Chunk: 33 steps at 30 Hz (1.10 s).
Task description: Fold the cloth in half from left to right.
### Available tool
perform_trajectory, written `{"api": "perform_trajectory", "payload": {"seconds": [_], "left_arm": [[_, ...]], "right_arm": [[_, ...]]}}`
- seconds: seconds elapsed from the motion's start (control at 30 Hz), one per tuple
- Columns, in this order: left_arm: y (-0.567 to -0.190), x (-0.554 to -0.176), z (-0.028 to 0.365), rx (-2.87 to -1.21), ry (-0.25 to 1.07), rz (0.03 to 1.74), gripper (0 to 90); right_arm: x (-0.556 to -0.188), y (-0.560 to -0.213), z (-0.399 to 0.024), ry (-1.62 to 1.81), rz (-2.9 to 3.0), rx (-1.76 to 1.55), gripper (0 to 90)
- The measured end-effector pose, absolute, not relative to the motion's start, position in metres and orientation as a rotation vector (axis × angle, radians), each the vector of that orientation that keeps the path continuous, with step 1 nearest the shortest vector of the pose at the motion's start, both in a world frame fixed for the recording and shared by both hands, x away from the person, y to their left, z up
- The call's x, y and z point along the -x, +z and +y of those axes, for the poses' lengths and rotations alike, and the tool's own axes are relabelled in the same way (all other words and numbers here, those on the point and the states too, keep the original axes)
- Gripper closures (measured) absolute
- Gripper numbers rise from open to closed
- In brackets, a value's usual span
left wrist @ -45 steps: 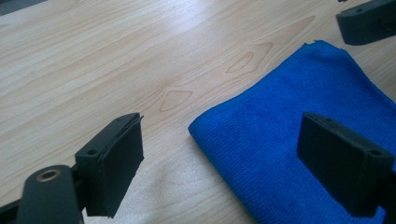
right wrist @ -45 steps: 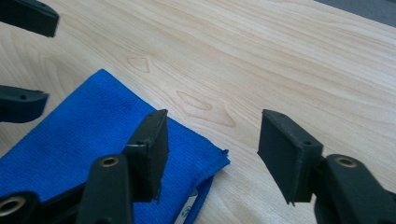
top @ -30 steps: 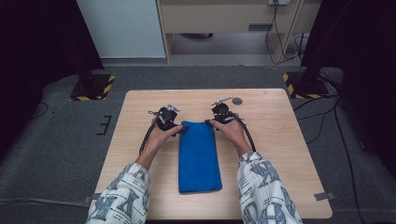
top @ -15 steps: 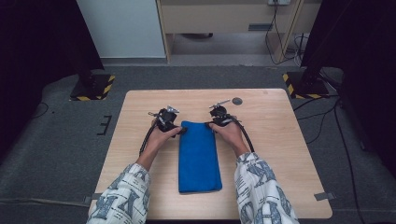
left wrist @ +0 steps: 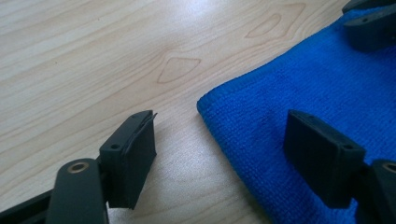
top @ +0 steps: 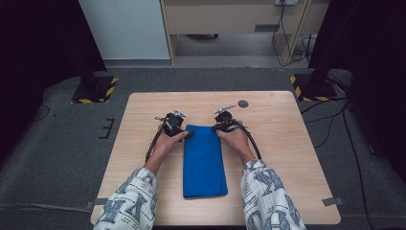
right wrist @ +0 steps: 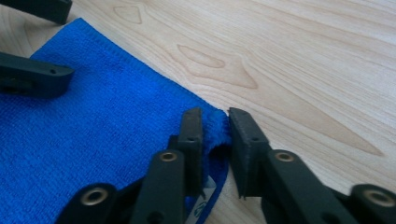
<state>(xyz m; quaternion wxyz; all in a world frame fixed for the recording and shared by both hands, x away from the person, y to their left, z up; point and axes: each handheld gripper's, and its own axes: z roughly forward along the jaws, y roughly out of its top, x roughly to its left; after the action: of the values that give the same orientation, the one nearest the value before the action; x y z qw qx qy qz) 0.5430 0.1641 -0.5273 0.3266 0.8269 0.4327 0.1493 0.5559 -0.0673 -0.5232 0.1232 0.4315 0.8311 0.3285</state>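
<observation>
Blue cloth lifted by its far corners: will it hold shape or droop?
Likely droops: the blue cloth is soft, folded terry, already puckering between the right hand-held gripper jaws, which have just been closing. Probably light. Its nap should grip, not slip.

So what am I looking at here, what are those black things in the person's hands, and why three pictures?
A person sits at a wooden table holding hand-operated tongs, one per hand. One camera looks down from above; two more ride on the tongs themselves. A folded blue cloth lies between the hands. The right tongs have just been closing and now pinch a far corner of the cloth between their pads. The left tongs straddle the other far corner, jaws apart, closing a little but not yet gripping it.
</observation>
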Motion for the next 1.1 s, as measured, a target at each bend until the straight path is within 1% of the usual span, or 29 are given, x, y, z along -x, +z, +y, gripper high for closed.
{"api": "perform_trajectory", "payload": {"seconds": [0.13,0.23,0.37,0.53,0.6,0.7,0.83,1.1], "left_arm": [[-0.527,-0.542,0.163,-2.177,0.398,1.118,28.9],[-0.526,-0.54,0.161,-2.185,0.39,1.106,35.9],[-0.523,-0.538,0.157,-2.203,0.37,1.083,50.4],[-0.523,-0.536,0.152,-2.194,0.337,1.065,71.8],[-0.523,-0.536,0.152,-2.198,0.327,1.057,77.9],[-0.521,-0.534,0.148,-2.221,0.346,1.036,83.7],[-0.519,-0.533,0.146,-2.207,0.352,1.044,86.0],[-0.503,-0.529,0.147,-2.149,0.372,1.019,85.9]], "right_arm": [[-0.552,-0.523,-0.062,0.932,2.416,-1.206,85.0],[-0.551,-0.524,-0.062,0.941,2.406,-1.228,86.7],[-0.549,-0.524,-0.064,0.956,2.405,-1.223,87.5],[-0.549,-0.522,-0.065,0.955,2.412,-1.223,87.9],[-0.548,-0.52,-0.066,0.964,2.41,-1.221,88.0],[-0.547,-0.518,-0.066,0.975,2.407,-1.21,88.0],[-0.546,-0.513,-0.068,0.991,2.399,-1.206,88.1],[-0.547,-0.505,-0.076,1.012,2.375,-1.217,88.1]]}}
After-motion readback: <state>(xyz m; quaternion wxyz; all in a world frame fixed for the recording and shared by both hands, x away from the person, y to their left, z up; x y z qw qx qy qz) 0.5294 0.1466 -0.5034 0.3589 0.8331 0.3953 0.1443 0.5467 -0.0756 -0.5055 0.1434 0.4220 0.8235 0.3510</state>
